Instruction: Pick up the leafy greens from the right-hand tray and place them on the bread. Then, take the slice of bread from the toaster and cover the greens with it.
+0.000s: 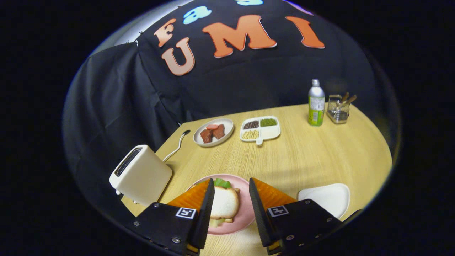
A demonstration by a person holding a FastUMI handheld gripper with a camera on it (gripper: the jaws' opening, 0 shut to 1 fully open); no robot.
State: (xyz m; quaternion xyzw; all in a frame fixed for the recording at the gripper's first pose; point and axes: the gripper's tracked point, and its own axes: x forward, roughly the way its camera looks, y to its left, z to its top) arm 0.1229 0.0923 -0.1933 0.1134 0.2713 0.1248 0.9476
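Fingers spread wide, gripper holding nothing, hovering over the pink plate. On that plate, between the fingers: top bread slice already covering the leafy greens, green edges peeking out beyond and beneath it. Left of the pink plate, the white toaster; right of it, the white tray; well beyond it, 1 plate of meat and 1 divided dish.

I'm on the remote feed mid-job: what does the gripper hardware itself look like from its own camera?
The gripper has two long, tapered fingers with ribbed inner faces. Each is mounted on a boxy black block studded with silver screws, and each block carries a small square black-and-white marker tag. The jaws stand open over the sandwich on the pink plate. No cables or sleeve show.
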